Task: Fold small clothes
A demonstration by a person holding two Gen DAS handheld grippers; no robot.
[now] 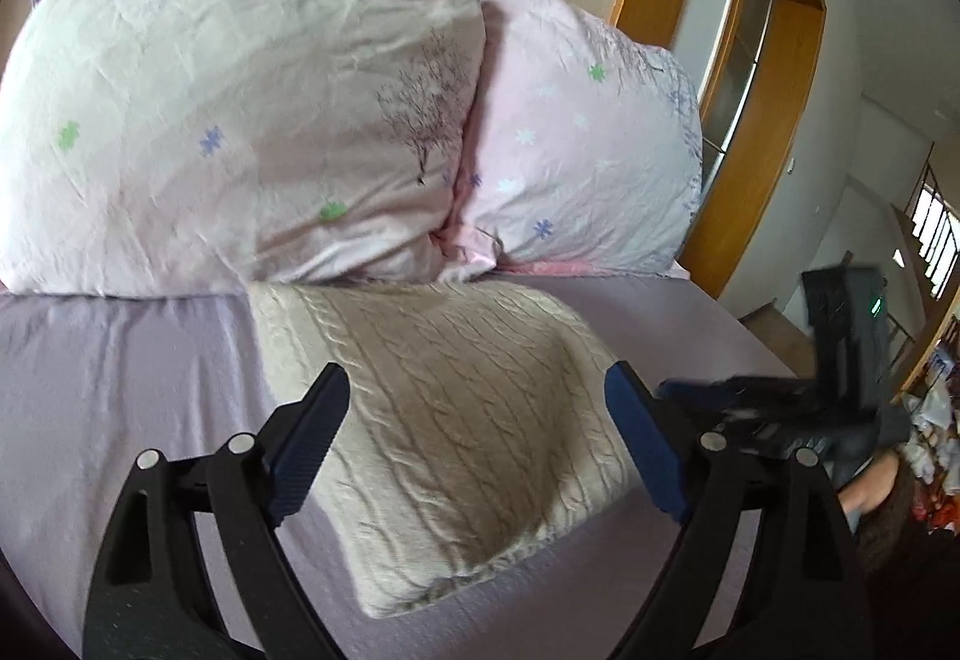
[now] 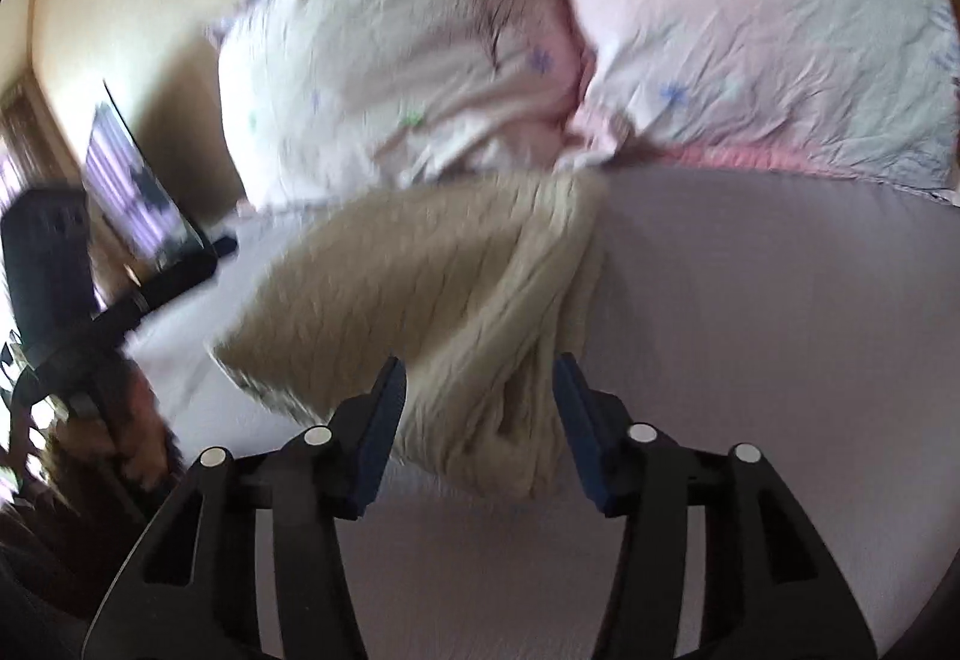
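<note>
A cream cable-knit garment lies folded on the lilac bed sheet, its far edge against the pillows. My left gripper is open above the garment's near part, holding nothing. In the right wrist view the garment lies in a bunched fold, blurred by motion. My right gripper is open, its fingers on either side of the garment's near edge, not closed on it. The right gripper also shows at the right edge of the left wrist view.
Two pink patterned pillows stand at the head of the bed. A wooden door frame stands right of the bed. The left gripper's body and a dark screen sit at the left of the right wrist view.
</note>
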